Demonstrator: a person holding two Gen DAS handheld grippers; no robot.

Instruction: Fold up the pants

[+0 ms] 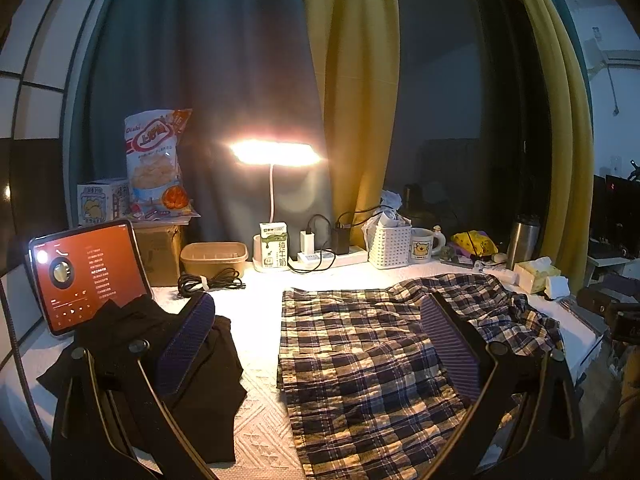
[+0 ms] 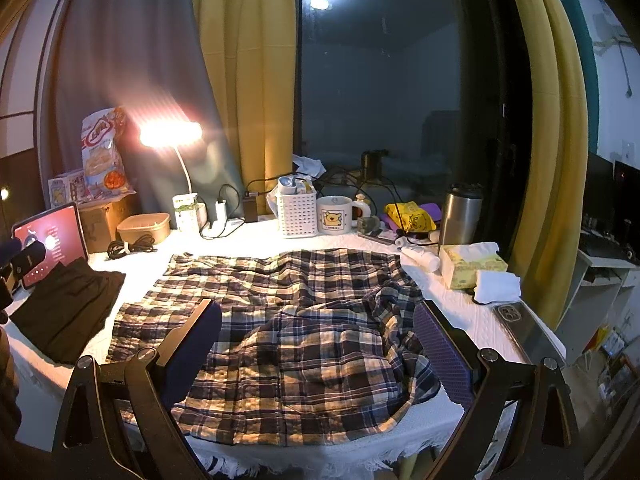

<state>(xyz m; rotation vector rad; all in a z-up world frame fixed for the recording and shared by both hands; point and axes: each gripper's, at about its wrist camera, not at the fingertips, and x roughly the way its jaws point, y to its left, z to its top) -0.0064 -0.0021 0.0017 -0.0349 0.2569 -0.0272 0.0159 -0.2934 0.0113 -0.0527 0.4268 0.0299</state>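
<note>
The blue-and-cream checked cotton pants [image 2: 288,320] lie spread on the white textured cloth of the worktop [image 2: 452,300], in the middle, rumpled on the right side. A black folded garment [image 1: 160,360] lies apart from them on the left, just in front of the upright tablet with a red screen [image 1: 86,276].

The left hand-held gripper [image 1: 320,344] hangs above the cloth with its two purple-padded fingers [image 1: 186,340] wide apart and nothing between them; one finger is over the black garment, the other over the pants. The right hand-held gripper [image 2: 316,356] is also spread wide, empty, over the near part of the pants.

Along the back edge stand the containers. The white perforated plastic basket [image 2: 298,214] holds crumpled packets and papers that stick out of the top. The beige oval plastic tub [image 2: 144,227] stands beside a brown cardboard box [image 2: 100,220]; what is inside the tub I cannot tell. A large snack bag [image 2: 102,152] stands on top of the cardboard box. A small milk carton [image 1: 274,248] stands under the lit white desk lamp [image 1: 274,154]. The white mug with a yellow bear picture [image 2: 336,214] is just right of the basket, and a steel tumbler [image 2: 460,216] stands further right. A yellow tissue box [image 2: 468,266] has white tissue coming out of its top.
</note>
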